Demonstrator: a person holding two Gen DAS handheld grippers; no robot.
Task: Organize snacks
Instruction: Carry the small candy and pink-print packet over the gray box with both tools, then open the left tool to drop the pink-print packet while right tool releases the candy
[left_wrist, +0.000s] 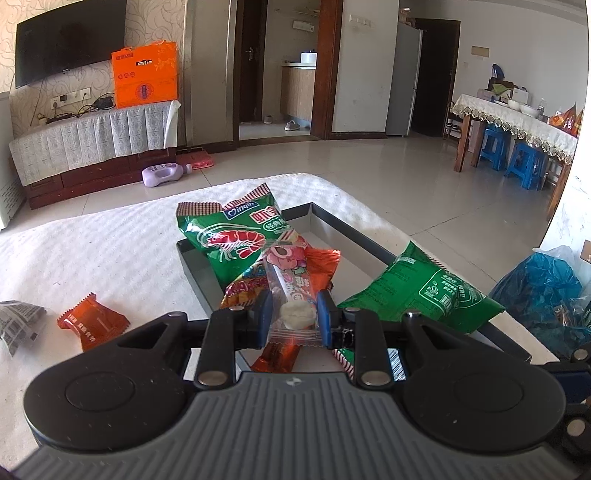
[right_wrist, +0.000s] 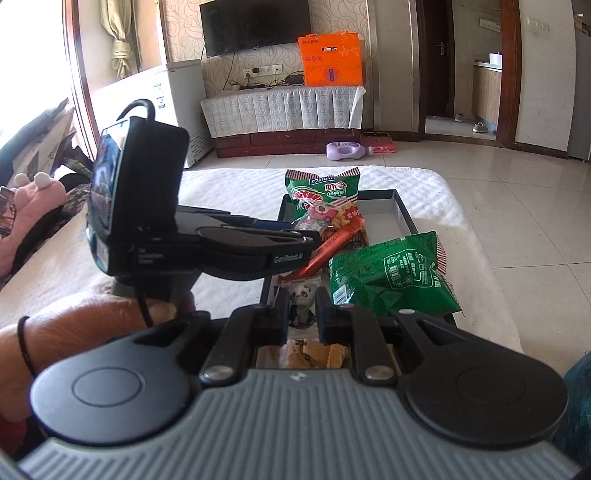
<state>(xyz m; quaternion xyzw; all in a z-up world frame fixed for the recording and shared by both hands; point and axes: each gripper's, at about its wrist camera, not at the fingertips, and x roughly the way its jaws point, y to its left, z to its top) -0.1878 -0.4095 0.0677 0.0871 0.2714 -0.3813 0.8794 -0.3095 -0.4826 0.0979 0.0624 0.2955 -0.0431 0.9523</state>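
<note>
A dark tray (left_wrist: 334, 221) sits on a white-covered table and holds several snacks: a green shrimp-cracker bag (left_wrist: 229, 236), a second green bag (left_wrist: 424, 291) leaning on its right rim, and orange packets. My left gripper (left_wrist: 293, 314) is shut on a clear pink candy packet (left_wrist: 291, 280) and holds it over the tray. My right gripper (right_wrist: 301, 308) is shut on a small panda-print packet (right_wrist: 304, 295) at the tray's (right_wrist: 400, 206) near end. The left gripper (right_wrist: 303, 236) also shows in the right wrist view, reaching in from the left.
An orange packet (left_wrist: 92, 321) and a grey-printed packet (left_wrist: 20, 323) lie on the white cloth (left_wrist: 92, 251) left of the tray. A blue plastic bag (left_wrist: 543, 291) sits beyond the table's right edge. The floor lies beyond the far edge.
</note>
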